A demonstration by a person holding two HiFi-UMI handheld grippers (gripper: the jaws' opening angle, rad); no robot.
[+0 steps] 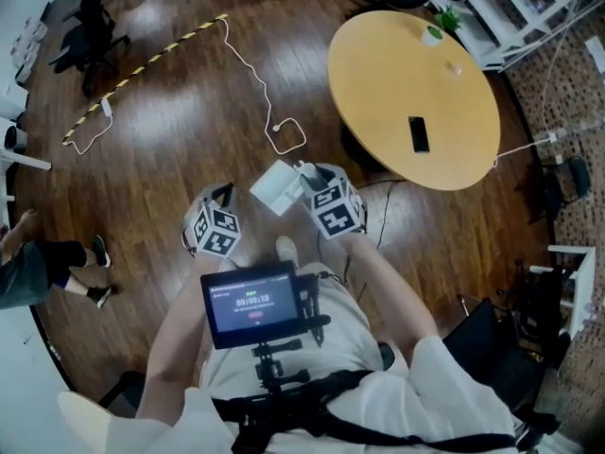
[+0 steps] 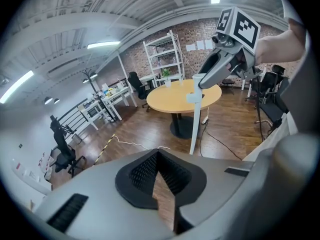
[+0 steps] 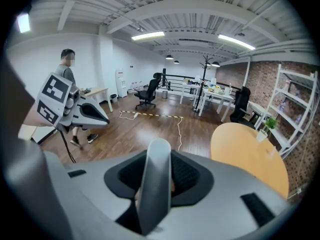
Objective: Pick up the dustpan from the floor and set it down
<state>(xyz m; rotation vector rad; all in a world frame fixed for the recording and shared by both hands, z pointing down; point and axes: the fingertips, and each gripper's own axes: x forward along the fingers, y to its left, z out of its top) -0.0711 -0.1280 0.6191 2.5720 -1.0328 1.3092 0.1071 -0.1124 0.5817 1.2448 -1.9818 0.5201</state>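
Note:
A white long-handled dustpan (image 1: 276,187) hangs just ahead of my two grippers over the wooden floor. My right gripper (image 1: 307,180) is shut on its pale handle (image 3: 156,181), which runs up between the dark pads. In the left gripper view the right gripper (image 2: 201,81) holds that handle (image 2: 195,124) upright; its lower end is hidden behind my own left gripper. My left gripper (image 1: 223,195) stands beside it to the left, apart from the dustpan. Its tips (image 2: 158,153) meet with nothing between them. It also shows in the right gripper view (image 3: 102,118).
A round wooden table (image 1: 416,83) with a black phone (image 1: 419,133) stands to the right front. A white cable (image 1: 260,83) and yellow-black tape (image 1: 142,64) lie on the floor ahead. A person (image 1: 43,263) stands at the left. Shelves (image 1: 510,8) and chairs ring the room.

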